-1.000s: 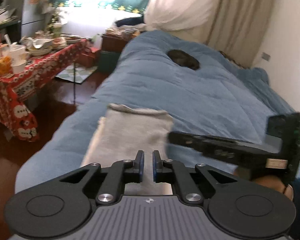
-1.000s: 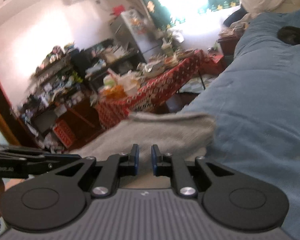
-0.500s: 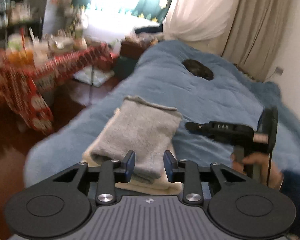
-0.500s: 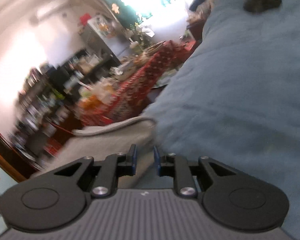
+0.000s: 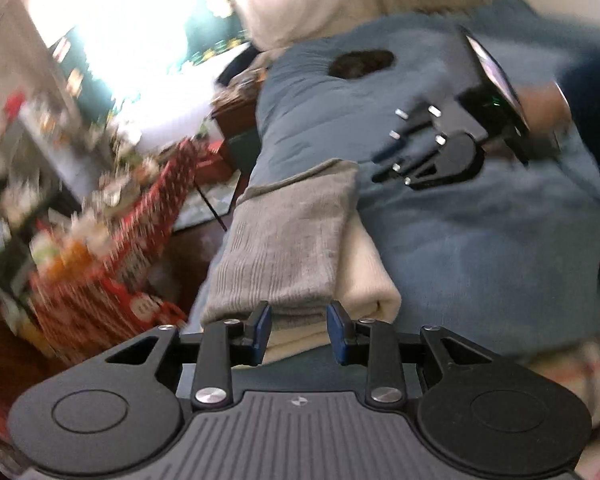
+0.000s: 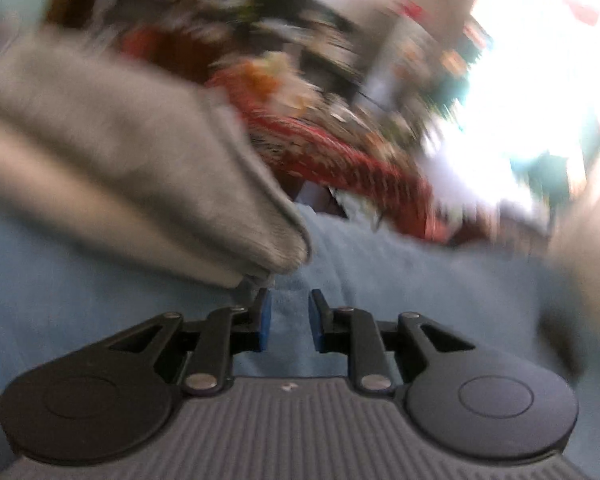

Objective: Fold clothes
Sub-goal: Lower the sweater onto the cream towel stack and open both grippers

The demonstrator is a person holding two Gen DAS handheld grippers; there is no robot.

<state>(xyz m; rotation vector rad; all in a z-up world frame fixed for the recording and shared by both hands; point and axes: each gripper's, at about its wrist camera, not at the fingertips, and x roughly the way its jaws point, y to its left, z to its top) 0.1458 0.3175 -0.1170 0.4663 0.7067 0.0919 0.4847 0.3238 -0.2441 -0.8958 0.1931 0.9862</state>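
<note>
- The right wrist view was heavily smeared; the clutter in the upper part of the frame could not be made out beyond a red patterned cloth.
- The left wrist view was sharper, though its left side blurred into a bright window.
- A grey ribbed knit garment, folded into a long rectangle, lay on a folded cream garment at centre frame, both on the soft blue quilt of the bed.
- The left hand-held gripper had its blue pads apart, the near ends of both garments just beyond them and ungripped.
- The right hand-held gripper stood apart and empty above the quilt, the grey garment's corner just at its left fingertip.
- A small dark rounded patch lay in the upper centre.
</note>
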